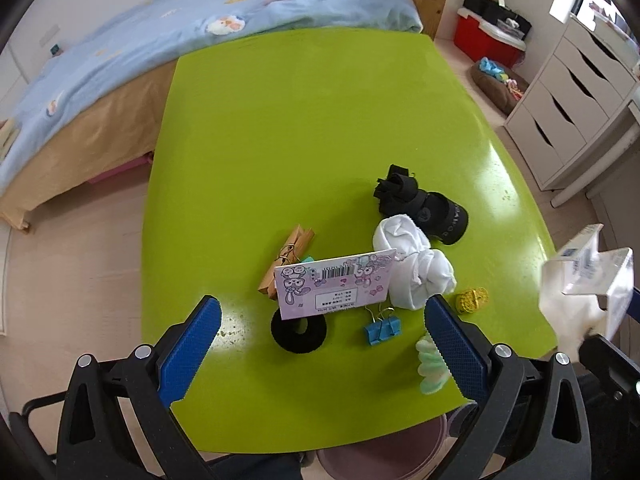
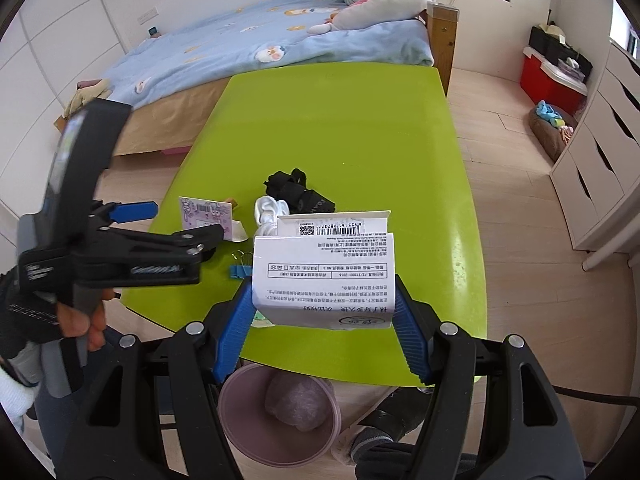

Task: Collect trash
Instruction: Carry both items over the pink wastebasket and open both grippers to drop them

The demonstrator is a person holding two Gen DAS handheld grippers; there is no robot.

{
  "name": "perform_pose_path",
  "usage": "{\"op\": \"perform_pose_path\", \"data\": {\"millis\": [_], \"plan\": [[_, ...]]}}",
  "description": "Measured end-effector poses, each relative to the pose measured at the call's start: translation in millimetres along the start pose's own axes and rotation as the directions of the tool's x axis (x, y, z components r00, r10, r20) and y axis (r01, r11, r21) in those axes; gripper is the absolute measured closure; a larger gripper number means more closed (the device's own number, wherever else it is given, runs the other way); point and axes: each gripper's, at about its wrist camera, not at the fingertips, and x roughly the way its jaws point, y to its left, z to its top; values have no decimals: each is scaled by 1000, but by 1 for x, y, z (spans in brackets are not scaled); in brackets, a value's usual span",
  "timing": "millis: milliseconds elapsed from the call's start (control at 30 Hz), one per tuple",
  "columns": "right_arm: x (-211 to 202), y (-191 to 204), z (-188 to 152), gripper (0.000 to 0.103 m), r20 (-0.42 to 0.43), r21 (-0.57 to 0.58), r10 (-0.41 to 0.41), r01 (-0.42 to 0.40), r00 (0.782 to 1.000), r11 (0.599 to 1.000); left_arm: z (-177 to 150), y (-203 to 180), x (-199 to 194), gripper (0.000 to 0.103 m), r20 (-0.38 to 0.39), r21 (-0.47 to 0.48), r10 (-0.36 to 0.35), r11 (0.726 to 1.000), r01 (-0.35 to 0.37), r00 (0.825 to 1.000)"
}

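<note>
My right gripper (image 2: 324,304) is shut on a white printed carton (image 2: 324,276), held above the near edge of the green table (image 2: 340,128); the carton also shows in the left wrist view (image 1: 588,276). A pink bin (image 2: 280,412) with a crumpled bag inside stands on the floor just below it. My left gripper (image 1: 320,320) is open and empty above a purple cartoon card (image 1: 336,284) standing on the table. Around the card lie wooden clothespins (image 1: 286,258), a black hair tie (image 1: 298,330), blue binder clips (image 1: 382,328), white socks (image 1: 416,264) and black cloth (image 1: 420,208).
A yellow mesh item (image 1: 472,299) and a pale green scrunchie (image 1: 430,368) lie near the table's front right. A bed with a blue blanket (image 2: 260,52) stands behind the table. White drawers (image 2: 600,168) and a red box (image 2: 552,76) stand at the right.
</note>
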Motion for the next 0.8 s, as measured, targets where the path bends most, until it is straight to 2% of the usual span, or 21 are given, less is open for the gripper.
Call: {"op": "perform_pose_path", "data": {"millis": [200,233,300,333,533,800], "plan": [[1,-10,-3,38,-4,24,-1,1,1000,1000,6,-2,15,6,-9,-32,46,998,-47,999],[1,-12,-3,38,-5,27,-2,2,1000,1000,6,-3,14,10,0,-26,47,999,-47,999],[3,-15,-3,38,-6,32,-2,2,1000,999,6,-4,14,35,4,-16,51,999,-51,999],[4,-15,-3,38,-7,32,-2,2,1000,999,9,-4,15,40,8,-15,48,999,-47,999],[4,-12,-1,38,3,26,0,0,1000,1000,11,3,-2,40,69,4,40,999,-40,997],[-14,0,-2,38,29,-4,8,-8,1000,1000,-1,18,-56,40,170,21,2,1000,-5,985]]}}
